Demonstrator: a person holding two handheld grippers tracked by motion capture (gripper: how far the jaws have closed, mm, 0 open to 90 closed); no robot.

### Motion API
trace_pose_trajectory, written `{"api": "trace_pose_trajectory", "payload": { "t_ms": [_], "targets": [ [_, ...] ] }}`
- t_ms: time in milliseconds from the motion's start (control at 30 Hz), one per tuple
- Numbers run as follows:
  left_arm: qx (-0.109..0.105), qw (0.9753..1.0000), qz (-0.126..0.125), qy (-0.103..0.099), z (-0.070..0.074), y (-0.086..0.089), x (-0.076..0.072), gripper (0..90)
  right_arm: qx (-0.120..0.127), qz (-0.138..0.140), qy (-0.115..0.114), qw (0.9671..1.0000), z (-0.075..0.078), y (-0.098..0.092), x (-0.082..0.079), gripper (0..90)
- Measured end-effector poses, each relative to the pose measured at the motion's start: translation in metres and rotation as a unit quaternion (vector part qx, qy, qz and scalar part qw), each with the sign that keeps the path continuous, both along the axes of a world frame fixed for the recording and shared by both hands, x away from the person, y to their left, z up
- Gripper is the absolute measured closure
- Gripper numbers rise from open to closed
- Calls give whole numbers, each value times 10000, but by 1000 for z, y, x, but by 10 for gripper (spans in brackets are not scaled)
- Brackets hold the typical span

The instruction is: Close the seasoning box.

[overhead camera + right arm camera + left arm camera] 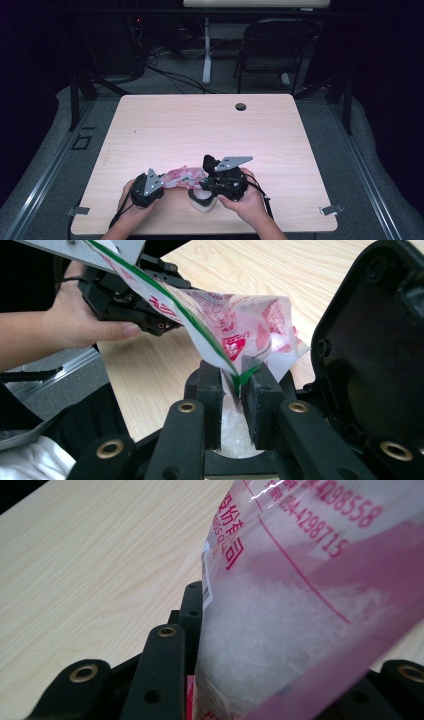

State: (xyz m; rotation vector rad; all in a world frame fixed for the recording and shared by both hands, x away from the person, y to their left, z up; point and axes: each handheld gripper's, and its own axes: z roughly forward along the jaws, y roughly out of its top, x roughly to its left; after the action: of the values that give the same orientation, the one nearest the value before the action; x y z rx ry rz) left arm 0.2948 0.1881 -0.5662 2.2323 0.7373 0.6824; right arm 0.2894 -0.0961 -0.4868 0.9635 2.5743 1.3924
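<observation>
Clear plastic bag with red print and a green zip strip (pixel 181 176) sits at the near edge of the pale wood-grain table (pixel 200 125), stretched between the two grippers and lifted off the surface.

Left gripper (pixel 146 189) – black, grey three-cornered plate on top, held in the person's left hand (pixel 131 206). In the left gripper view its jaws are closed narrow on the bag (pixel 300 610); the film rises out from between them, and white granular or fluffy stuff shows through the plastic. Red characters and digits are printed on the film, with a small barcode strip at the bag's edge.

Right gripper (pixel 224 181) – black, plate on top, in the right hand (pixel 247 200). In the right gripper view its jaws are pinched tight on the green zip strip at a corner of the bag (pixel 235 330); the strip runs up and away to the left gripper (pixel 125 295) and the left hand (pixel 75 320) farther off. The bag mouth gapes a bit beside the strip.

A white rounded object with a dark rim (pixel 202 200) lies on the table just below the right gripper – cannot tell what it is.

Behind the table: a dark folding chair (pixel 272 47) and cables on the floor.
</observation>
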Motion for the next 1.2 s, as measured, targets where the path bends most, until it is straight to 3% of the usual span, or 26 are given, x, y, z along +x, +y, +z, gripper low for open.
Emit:
{"api": "trace_pose_trajectory", "payload": {
  "t_ms": [267, 600, 867, 1033, 1200],
  "targets": [
    [-231, 9995, -34, 215, -4, 3, 4, 715, 17, 2, -6, 10000, -1, 1, -1, 720],
    [-640, 9965, 78, 530, -9, 12, 13, 721, 35, 56, -18, 10000, 0, -1, -1, 618],
    [-1087, 9908, 204, 782, -9, 24, 19, 723, 109, 33, -11, 9999, 1, -5, -1, 597],
    [-1421, 9855, 277, 884, -9, 31, 22, 724, 86, 45, -15, 10000, 1, -4, -1, 596],
    [-1514, 9836, 380, 905, -7, 37, 24, 725, 111, 5, -10, 9999, 0, -5, -1, 595]
  ]
}}
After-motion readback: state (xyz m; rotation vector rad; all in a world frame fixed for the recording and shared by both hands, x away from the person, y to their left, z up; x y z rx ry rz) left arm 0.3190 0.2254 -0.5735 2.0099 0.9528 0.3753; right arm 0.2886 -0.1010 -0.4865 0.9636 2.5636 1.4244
